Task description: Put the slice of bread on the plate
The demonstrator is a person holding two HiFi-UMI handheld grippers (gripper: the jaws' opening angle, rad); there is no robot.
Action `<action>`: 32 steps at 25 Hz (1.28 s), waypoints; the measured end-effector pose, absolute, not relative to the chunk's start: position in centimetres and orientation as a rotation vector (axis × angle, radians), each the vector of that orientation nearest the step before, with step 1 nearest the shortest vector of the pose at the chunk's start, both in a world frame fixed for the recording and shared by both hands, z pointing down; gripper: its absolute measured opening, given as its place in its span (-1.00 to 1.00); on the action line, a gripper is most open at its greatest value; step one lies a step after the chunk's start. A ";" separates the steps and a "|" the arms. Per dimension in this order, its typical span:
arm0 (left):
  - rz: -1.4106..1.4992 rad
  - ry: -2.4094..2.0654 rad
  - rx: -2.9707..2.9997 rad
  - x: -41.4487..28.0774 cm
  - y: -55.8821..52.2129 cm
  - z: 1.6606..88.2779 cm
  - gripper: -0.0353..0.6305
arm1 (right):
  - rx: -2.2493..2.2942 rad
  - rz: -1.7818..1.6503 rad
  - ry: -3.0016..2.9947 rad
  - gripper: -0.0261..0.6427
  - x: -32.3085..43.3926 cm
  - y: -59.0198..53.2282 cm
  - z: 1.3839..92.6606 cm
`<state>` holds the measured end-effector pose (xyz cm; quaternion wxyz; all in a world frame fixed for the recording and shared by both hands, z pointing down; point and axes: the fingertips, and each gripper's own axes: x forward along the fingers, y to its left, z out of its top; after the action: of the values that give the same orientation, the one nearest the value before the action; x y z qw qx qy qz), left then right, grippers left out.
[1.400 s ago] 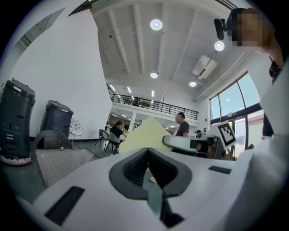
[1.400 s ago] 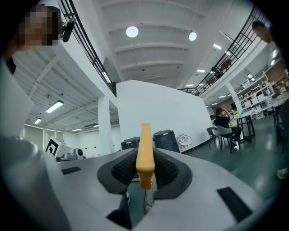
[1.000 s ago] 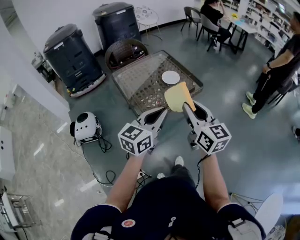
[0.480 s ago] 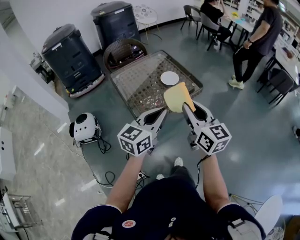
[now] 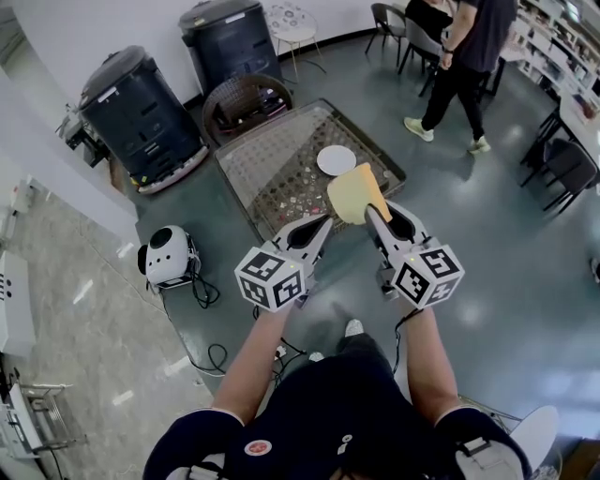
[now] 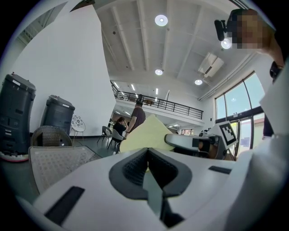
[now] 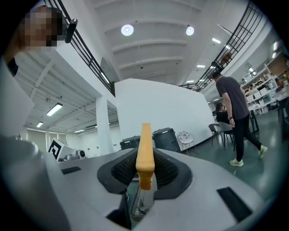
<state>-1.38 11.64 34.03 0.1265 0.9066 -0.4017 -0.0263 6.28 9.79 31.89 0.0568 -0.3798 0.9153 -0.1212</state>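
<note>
Clamped edge-on between the fingers of the right gripper (image 5: 368, 212): the slice of bread (image 5: 354, 192), held by its lower end in the air at the near edge of the low table (image 5: 272, 164). Just beyond it, slightly left, lies the white plate (image 5: 336, 159) on that table. Thin, flat slice, pale yellow face, orange crust. Alongside, left gripper (image 5: 322, 225), fingers together on nothing.

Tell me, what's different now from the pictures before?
The bystander in dark clothes walked from the right edge up toward the chairs. Everything else stayed: the right gripper keeps its jaws shut on the slice of bread, the left gripper stays shut and empty, and the plate on the mesh table is still bare.
</note>
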 end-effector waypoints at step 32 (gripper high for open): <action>0.011 -1.264 2.532 3.2 -5.3 38.4 -0.87 | -1.078 -0.504 2.802 -0.65 12.3 -8.5 36.0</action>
<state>3.24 -5.28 38.36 0.1554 0.8839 -0.4411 0.0040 12.33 -8.55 36.03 0.0489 -0.3537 0.9194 -0.1653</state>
